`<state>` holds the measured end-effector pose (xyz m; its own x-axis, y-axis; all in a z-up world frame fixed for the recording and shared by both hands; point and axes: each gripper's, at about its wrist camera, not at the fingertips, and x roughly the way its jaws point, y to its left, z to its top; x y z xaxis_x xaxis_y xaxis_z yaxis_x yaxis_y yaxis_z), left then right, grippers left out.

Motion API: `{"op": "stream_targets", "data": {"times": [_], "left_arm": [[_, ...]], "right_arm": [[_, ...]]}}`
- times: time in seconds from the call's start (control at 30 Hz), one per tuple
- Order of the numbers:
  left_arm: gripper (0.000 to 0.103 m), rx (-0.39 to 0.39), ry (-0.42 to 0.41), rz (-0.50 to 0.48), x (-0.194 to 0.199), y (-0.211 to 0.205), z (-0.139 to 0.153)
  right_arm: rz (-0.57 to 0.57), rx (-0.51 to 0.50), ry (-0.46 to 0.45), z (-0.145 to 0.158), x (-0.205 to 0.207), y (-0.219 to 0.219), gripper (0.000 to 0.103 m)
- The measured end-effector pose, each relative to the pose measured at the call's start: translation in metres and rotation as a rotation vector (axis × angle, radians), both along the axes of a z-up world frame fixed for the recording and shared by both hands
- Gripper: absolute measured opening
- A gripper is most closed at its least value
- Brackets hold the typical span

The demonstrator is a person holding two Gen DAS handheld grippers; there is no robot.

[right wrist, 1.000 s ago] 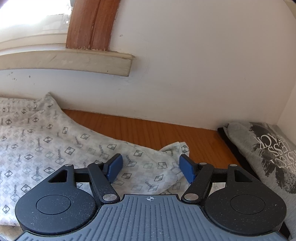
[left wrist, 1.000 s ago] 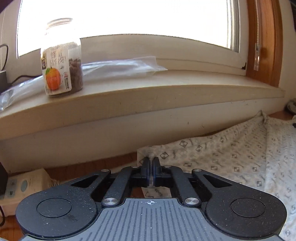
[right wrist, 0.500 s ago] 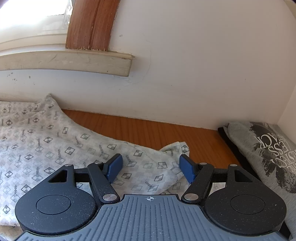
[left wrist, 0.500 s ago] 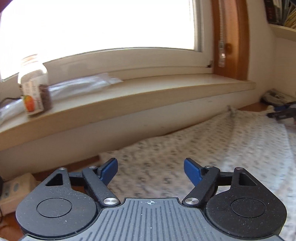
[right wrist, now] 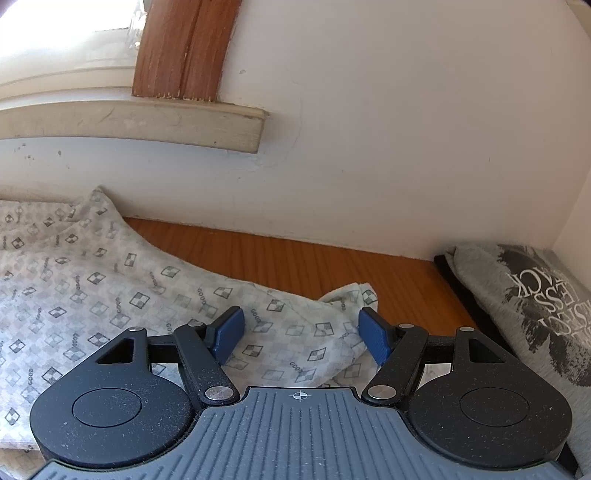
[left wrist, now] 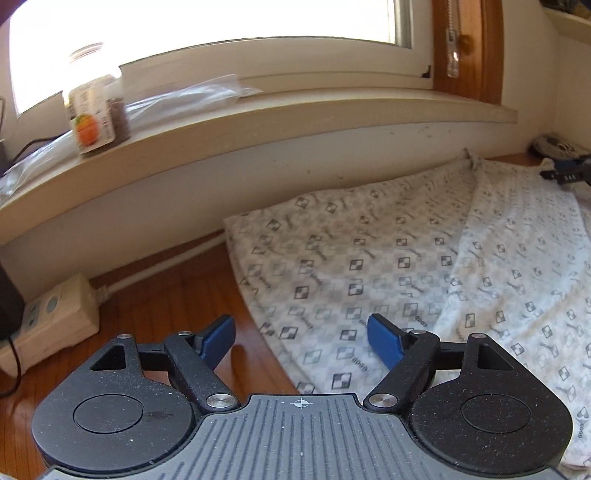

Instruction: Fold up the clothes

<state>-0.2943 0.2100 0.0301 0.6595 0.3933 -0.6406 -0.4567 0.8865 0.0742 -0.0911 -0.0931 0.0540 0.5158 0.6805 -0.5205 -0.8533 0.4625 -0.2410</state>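
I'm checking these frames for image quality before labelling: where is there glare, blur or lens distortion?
Left wrist view: the bright window pane is blown out to white, the glass jar with the orange label looks smeared, and the cream windowsill bows from the fisheye lens. Right wrist view: sharp and evenly lit on the white checker-printed cloth, with glare only at the window corner.

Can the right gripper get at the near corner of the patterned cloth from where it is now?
Probably yes. The right gripper stands with open jaws just above the corner of the patterned cloth, which lies loose on the wooden surface. Nothing lies between them.
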Motion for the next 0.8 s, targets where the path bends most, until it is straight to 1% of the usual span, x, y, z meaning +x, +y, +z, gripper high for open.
{"op": "stream_targets", "data": {"times": [0.07,0.1,0.13,0.17,0.2,0.27,0.37,0.4,0.43,0.5,0.57,0.63,0.7,0.8], "left_arm": [[0.082,0.001,-0.016,-0.008,-0.005,-0.006,0.004],[0.082,0.001,-0.024,-0.013,-0.008,-0.01,0.007],[0.083,0.001,-0.034,-0.024,-0.008,-0.014,0.009],[0.084,0.0,-0.047,-0.041,-0.006,-0.021,0.012],[0.086,0.0,-0.06,-0.058,-0.005,-0.027,0.015],[0.093,0.006,-0.083,-0.107,0.006,-0.042,0.022],[0.1,0.02,-0.115,-0.201,0.029,-0.066,0.031],[0.101,0.018,-0.123,-0.243,0.04,-0.076,0.033],[0.103,0.017,-0.13,-0.284,0.051,-0.085,0.035],[0.103,0.023,-0.136,-0.36,0.079,-0.104,0.039],[0.103,0.032,-0.144,-0.428,0.112,-0.124,0.042],[0.103,0.04,-0.151,-0.497,0.145,-0.145,0.044],[0.103,0.041,-0.147,-0.568,0.175,-0.166,0.039],[0.103,0.061,-0.132,-0.65,0.212,-0.194,0.025]], "right_arm": [[0.003,-0.001,0.002,0.0,0.009,-0.002,0.068],[0.005,0.004,0.015,-0.004,0.008,0.004,0.068],[0.004,0.016,0.028,-0.009,0.004,0.016,0.07],[-0.003,0.036,0.037,-0.008,0.008,0.013,0.074],[-0.004,0.063,0.042,-0.005,0.011,0.008,0.078],[0.006,0.123,0.05,0.002,0.014,-0.007,0.081],[0.018,0.181,0.071,0.02,0.011,-0.037,0.082],[0.022,0.199,0.075,0.027,0.006,-0.05,0.083],[0.028,0.22,0.077,0.034,-0.002,-0.066,0.088],[0.035,0.259,0.071,0.042,-0.018,-0.101,0.095],[0.032,0.29,0.064,0.046,-0.031,-0.135,0.096],[-0.01,0.318,0.063,0.049,-0.043,-0.165,0.096],[-0.066,0.347,0.056,0.045,-0.051,-0.195,0.096],[-0.173,0.382,0.044,0.034,-0.064,-0.239,0.096]]}}
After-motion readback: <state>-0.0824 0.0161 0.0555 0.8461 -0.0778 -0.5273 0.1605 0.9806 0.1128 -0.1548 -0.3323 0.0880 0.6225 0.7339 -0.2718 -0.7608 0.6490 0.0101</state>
